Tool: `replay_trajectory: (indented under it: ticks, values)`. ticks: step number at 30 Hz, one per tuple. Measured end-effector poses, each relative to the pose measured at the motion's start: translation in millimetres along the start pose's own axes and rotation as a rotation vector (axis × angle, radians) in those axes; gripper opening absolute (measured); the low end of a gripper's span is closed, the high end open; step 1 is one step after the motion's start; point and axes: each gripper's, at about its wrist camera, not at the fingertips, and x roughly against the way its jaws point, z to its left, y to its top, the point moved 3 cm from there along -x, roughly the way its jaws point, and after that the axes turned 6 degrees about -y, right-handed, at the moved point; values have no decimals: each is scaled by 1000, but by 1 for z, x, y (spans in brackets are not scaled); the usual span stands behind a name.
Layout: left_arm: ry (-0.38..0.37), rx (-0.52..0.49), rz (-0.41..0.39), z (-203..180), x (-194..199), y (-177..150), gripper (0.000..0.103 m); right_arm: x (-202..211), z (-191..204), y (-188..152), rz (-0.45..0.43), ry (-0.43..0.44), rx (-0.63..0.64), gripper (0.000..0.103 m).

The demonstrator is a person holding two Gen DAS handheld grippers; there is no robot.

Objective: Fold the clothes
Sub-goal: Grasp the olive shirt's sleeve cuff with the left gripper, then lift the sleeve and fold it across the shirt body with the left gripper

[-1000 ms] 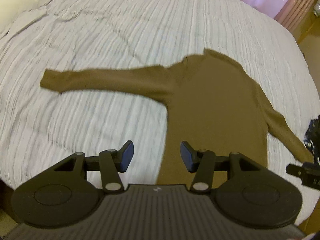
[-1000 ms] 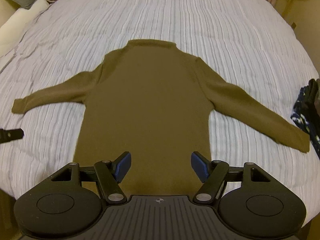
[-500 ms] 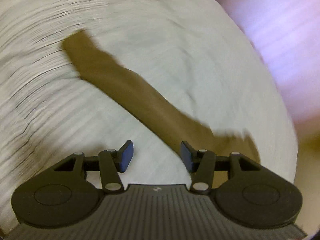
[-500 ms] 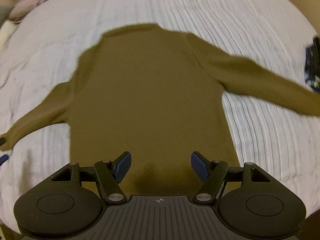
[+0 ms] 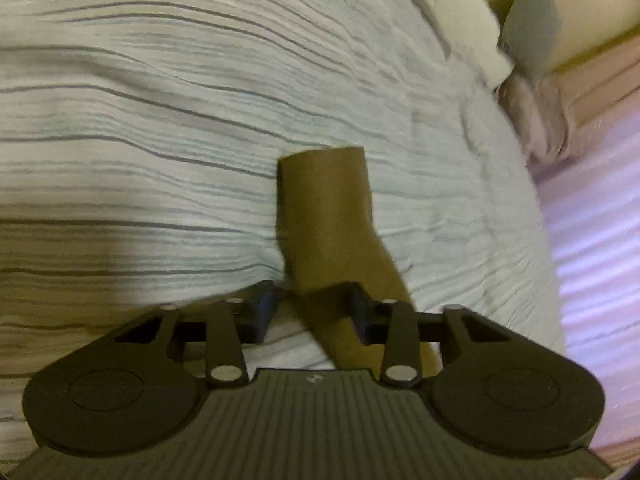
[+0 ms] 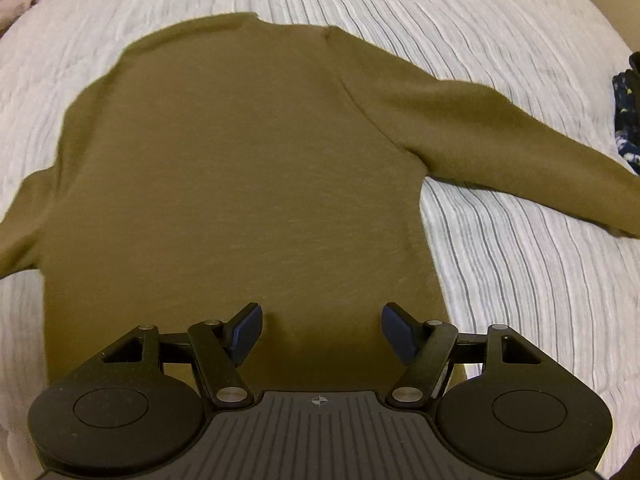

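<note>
on the striped bedspread (image 5: 160, 120) the olive sweater (image 6: 240, 168) lies flat, your left gripper (image 5: 312, 312) closing around its sleeve (image 5: 328, 216), right gripper (image 6: 320, 332) open above the hem; next, fold that sleeve across the body.

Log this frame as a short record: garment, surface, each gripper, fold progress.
garment: olive sweater, spread flat, sleeves out
surface: striped bedspread
left gripper: jaws closing, sleeve between them near the cuff
right gripper: open, empty, over the sweater's lower edge
other: dark patterned cloth at the bed's right edge
fold progress: no fold made yet
</note>
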Motion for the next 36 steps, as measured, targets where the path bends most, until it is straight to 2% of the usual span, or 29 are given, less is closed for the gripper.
replay_trajectory:
  ticks: [1, 4, 8, 10, 12, 14, 16, 17, 18, 20, 23, 25, 27, 32, 34, 36]
  values:
    - [-16, -1, -8, -1, -1, -1, 5, -4, -2, 1, 2, -1, -1, 70]
    - [-62, -55, -61, -21, 11, -6, 3, -10, -13, 5, 0, -5, 1, 70]
    - [-208, -230, -97, -85, 49, -27, 3, -5, -34, 11, -20, 0, -36, 70]
    - [-334, -331, -63, -130, 72, -54, 3, -1, -47, 14, -39, 3, -63, 70]
    - [-482, -460, -1, -180, 97, -100, 3, 4, -61, 16, -57, 8, -91, 70]
    - [-653, -559, 95, -227, 118, -158, 3, 9, -74, 18, -74, 10, -119, 70]
    - [-796, -599, 252, -255, 127, -223, 4, 13, -88, 20, -93, 14, -146, 70]
    - [-850, -622, 345, -266, 129, -258, 9, 14, -94, 22, -102, 17, -158, 70]
    - [-861, -656, 435, -270, 126, -293, 11, 15, -103, 24, -114, 24, -174, 70]
    - [-805, -732, 572, -264, 118, -348, 17, 15, -118, 25, -138, 22, -203, 70]
    - [-666, -850, 707, -237, 109, -390, 18, 10, -143, 23, -153, 34, -266, 70]
    - [-595, -884, 709, -214, 110, -381, 20, 6, -156, 21, -146, 89, -330, 70]
    - [-519, -907, 694, -196, 107, -361, 20, 1, -164, 19, -129, 178, -394, 70]
    - [-334, -1010, 574, -171, 91, -296, 21, -19, -160, 11, -66, 516, -616, 69]
    - [-291, -1018, 532, -165, 87, -275, 21, -28, -155, 9, -32, 658, -712, 69]
    - [-274, -1021, 500, -164, 87, -260, 22, -40, -146, 5, 14, 724, -802, 69]
